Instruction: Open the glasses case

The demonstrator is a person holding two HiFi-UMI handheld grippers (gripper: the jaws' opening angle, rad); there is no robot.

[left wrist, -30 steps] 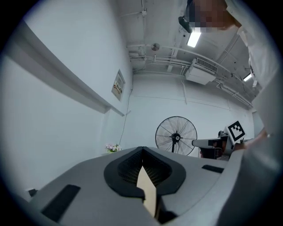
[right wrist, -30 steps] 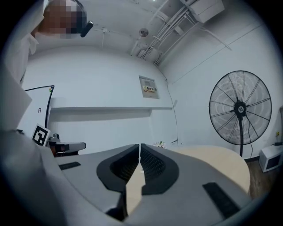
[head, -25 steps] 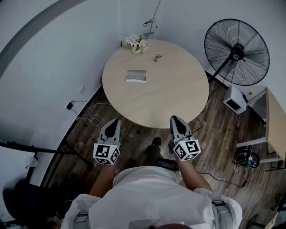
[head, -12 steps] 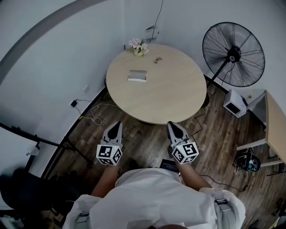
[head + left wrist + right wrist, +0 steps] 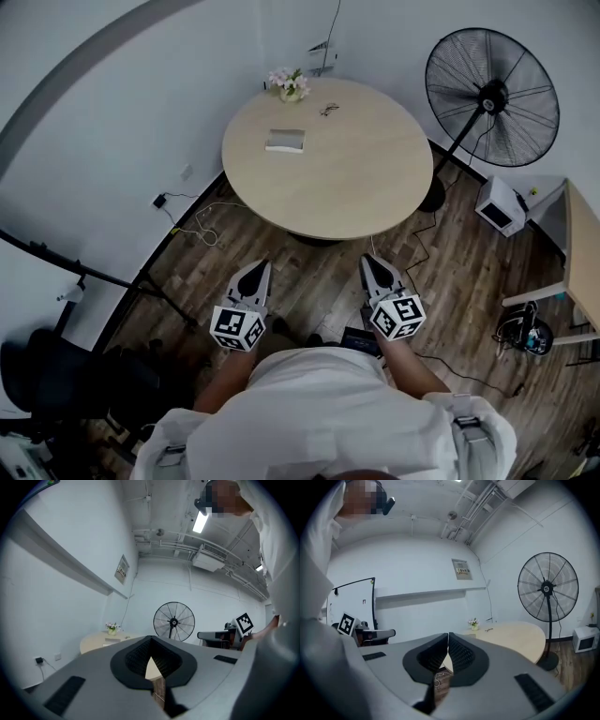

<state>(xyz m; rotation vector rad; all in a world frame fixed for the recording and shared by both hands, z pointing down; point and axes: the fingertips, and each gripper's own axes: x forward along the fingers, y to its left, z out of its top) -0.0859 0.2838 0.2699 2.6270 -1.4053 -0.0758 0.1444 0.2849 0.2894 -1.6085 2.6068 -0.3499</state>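
**Q:** How do the two grippers stand?

**A:** Left gripper [image 5: 257,267]: jaws pressed together at the tips, nothing between them. Right gripper [image 5: 373,262]: the same, tips meeting and empty. Both are held low in front of the person, over the wooden floor [image 5: 309,281], on the near side of the round table [image 5: 375,202].

**Q:** Where is the glasses case?

**A:** The glasses case [image 5: 285,141] lies flat on the far-left part of the table, apparently closed and well apart from both grippers. Near the far edge are a pair of glasses [image 5: 328,110] and a small vase of flowers [image 5: 291,86]. A standing fan [image 5: 492,97] is to the right of the table.
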